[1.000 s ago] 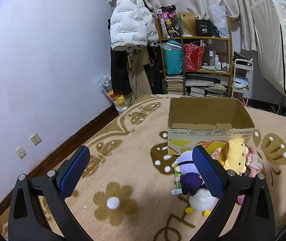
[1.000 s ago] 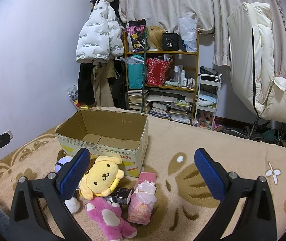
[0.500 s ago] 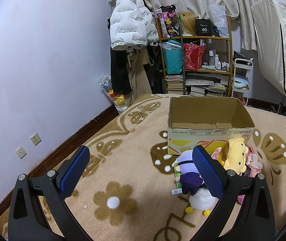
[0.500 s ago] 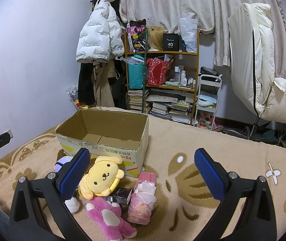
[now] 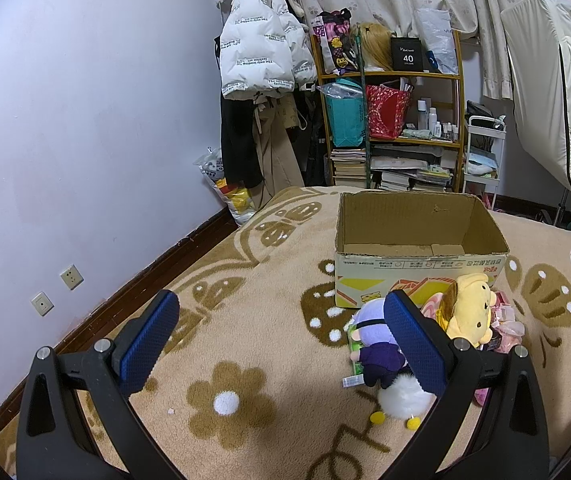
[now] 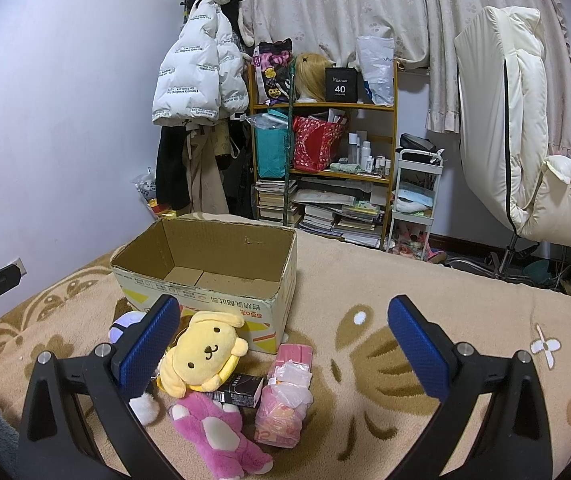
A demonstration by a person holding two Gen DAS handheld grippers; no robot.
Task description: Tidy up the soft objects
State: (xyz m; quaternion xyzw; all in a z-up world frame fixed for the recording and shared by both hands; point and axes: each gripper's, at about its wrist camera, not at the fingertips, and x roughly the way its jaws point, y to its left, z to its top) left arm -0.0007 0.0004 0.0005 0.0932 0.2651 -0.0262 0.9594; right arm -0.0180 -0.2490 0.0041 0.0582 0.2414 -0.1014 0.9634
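An open, empty cardboard box (image 5: pixel 417 268) (image 6: pixel 205 256) stands on the patterned carpet. In front of it lie a yellow dog plush (image 6: pixel 205 354) (image 5: pixel 467 306), a pink bear plush (image 6: pixel 215 436), a purple doll (image 5: pixel 371 340), partly behind my finger, and a white fluffy plush (image 5: pixel 399 400). My left gripper (image 5: pixel 281 344) hovers open to the left of the pile, nothing between its fingers. Above the toys, my right gripper (image 6: pixel 281 344) is open and holds nothing.
A small black box (image 6: pixel 241 390) and pink plastic packets (image 6: pixel 285 396) lie beside the plush toys. A cluttered shelf (image 6: pixel 325 152), hanging coats (image 6: pixel 199 80), a white cart (image 6: pixel 415 196) and a cream chair (image 6: pixel 521 140) line the far wall. Wall sockets (image 5: pixel 71 278) sit at left.
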